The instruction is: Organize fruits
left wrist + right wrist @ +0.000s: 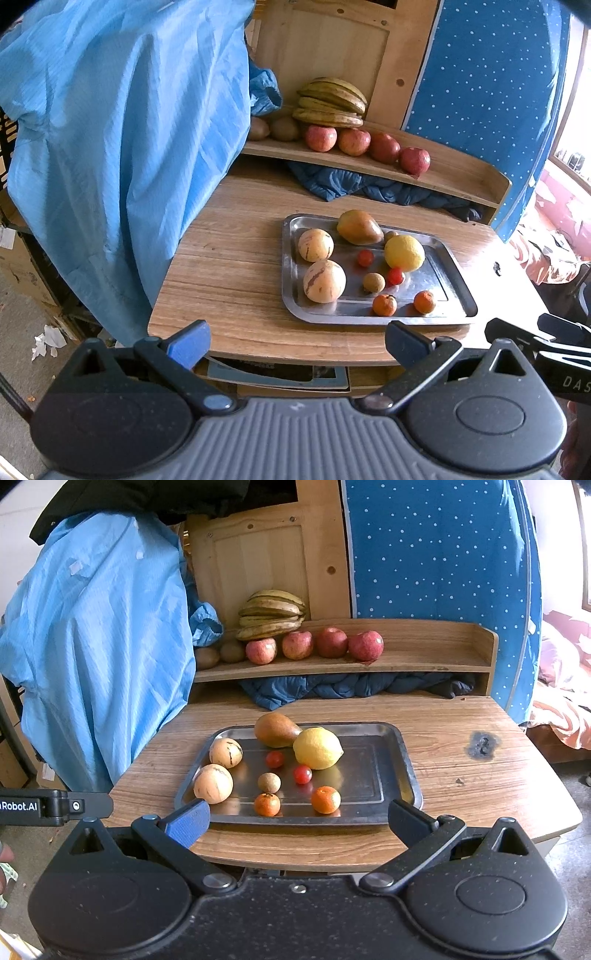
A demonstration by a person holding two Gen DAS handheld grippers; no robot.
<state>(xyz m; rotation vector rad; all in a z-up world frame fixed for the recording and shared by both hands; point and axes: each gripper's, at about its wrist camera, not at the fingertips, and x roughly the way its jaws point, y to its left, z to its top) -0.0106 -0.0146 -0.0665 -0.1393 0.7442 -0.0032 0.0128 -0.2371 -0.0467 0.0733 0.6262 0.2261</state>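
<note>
Right half of the tray (pixel 384 760) lies bare; fruit crowds its left.

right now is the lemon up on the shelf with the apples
No, the lemon lies in the metal tray on the table, while the apples sit on the shelf behind.

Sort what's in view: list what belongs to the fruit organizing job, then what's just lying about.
For the job: steel tray, lemon, pear, two tangerines, cherry tomatoes, shelf apples, bananas, both open claws.

Lying about: light blue garment, dark blue cloth under the shelf.
</note>
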